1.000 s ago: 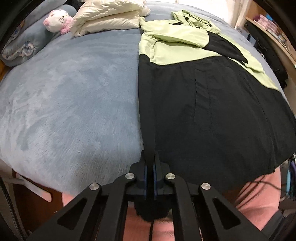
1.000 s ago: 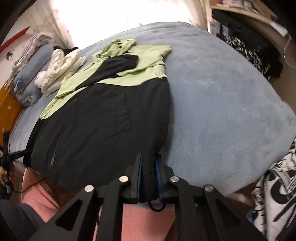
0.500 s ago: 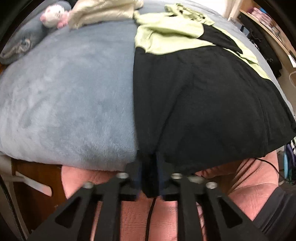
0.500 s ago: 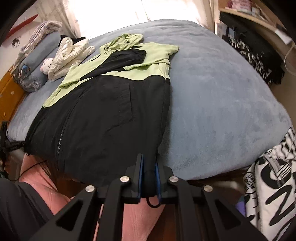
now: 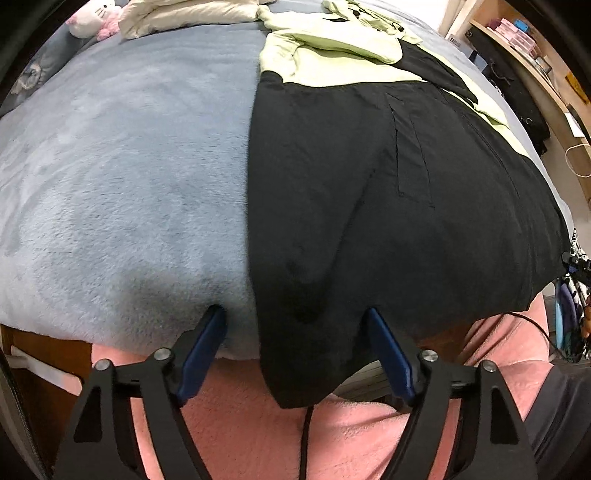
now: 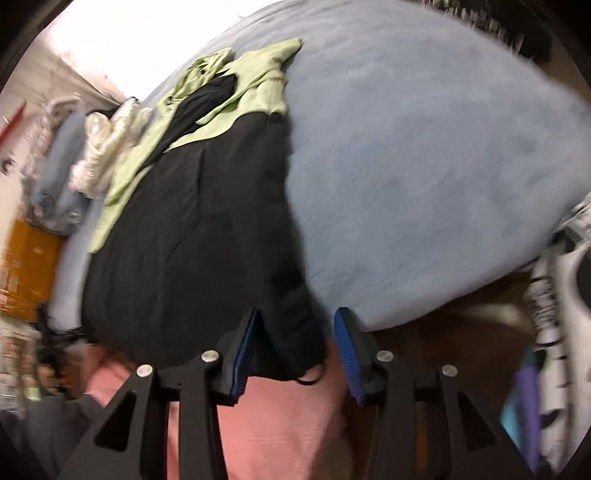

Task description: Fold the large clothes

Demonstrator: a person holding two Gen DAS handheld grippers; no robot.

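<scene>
A large black and light-green jacket (image 5: 369,177) lies flat on the grey-blue bed (image 5: 122,173), hood at the far end, black hem hanging over the near edge. It also shows in the right wrist view (image 6: 192,229), which is blurred. My left gripper (image 5: 295,317) is open, its blue pads either side of the hem's left corner without holding it. My right gripper (image 6: 299,321) is open too, its jaws either side of the hem's right corner (image 6: 295,354).
A cream folded garment (image 5: 192,11) and a pink plush toy (image 5: 92,22) lie at the bed's far left. Shelves with dark items (image 5: 524,74) stand to the right. The person's pink-clad legs (image 5: 258,424) are just below the bed edge. A black-white printed fabric (image 6: 554,295) hangs right.
Both grippers were shut on the jacket's hem corners and pulled it toward the near edge. Now both have opened and let the hem go; it hangs over the edge.
</scene>
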